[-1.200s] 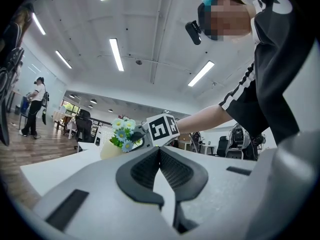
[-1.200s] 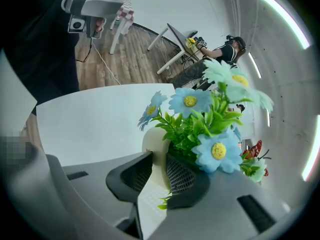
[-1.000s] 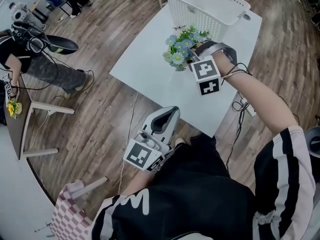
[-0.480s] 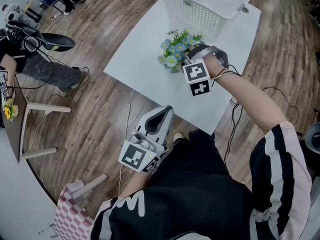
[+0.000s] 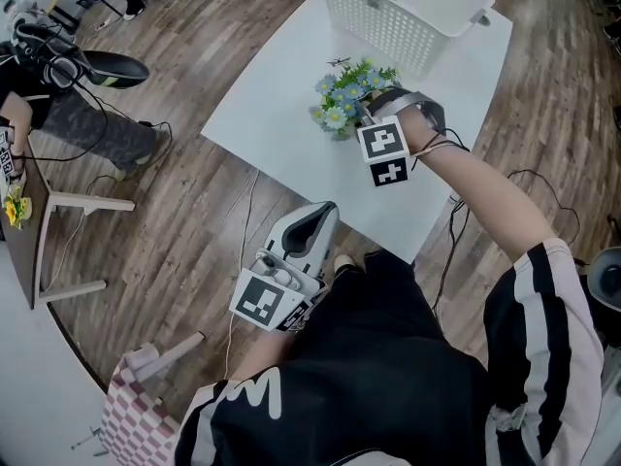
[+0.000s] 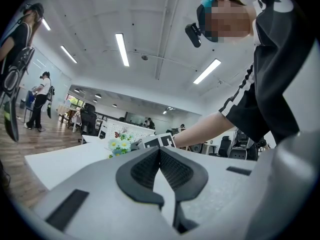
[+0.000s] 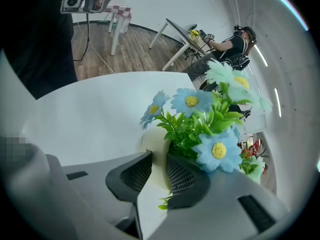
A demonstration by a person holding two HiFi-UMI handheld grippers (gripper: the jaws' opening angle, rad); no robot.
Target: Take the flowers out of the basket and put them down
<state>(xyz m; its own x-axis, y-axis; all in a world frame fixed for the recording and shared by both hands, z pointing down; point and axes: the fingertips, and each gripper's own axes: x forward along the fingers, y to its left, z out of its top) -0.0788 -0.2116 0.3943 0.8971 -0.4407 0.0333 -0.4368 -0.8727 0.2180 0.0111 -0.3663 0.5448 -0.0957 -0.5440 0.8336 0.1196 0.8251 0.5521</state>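
A bunch of blue and white artificial flowers (image 5: 347,93) in a small cream pot (image 7: 156,151) is over the white table (image 5: 272,115), in front of the white lattice basket (image 5: 398,13). My right gripper (image 5: 367,115) is shut on the pot, with its pads on either side (image 7: 159,171). Whether the pot touches the table I cannot tell. My left gripper (image 5: 312,223) hangs off the table's near edge, above the wooden floor, shut with nothing between its pads (image 6: 160,151). In the left gripper view the flowers (image 6: 120,143) show far off.
The basket stands at the table's far end. Another person (image 5: 58,76) with gear sits at the upper left beside a small side table (image 5: 39,231). Cables (image 5: 247,221) trail over the wooden floor. A checkered bag (image 5: 131,420) lies at the lower left.
My right gripper has sunk toward the table top with the flowers in it, a little nearer than the basket. The left gripper has stayed where it was.
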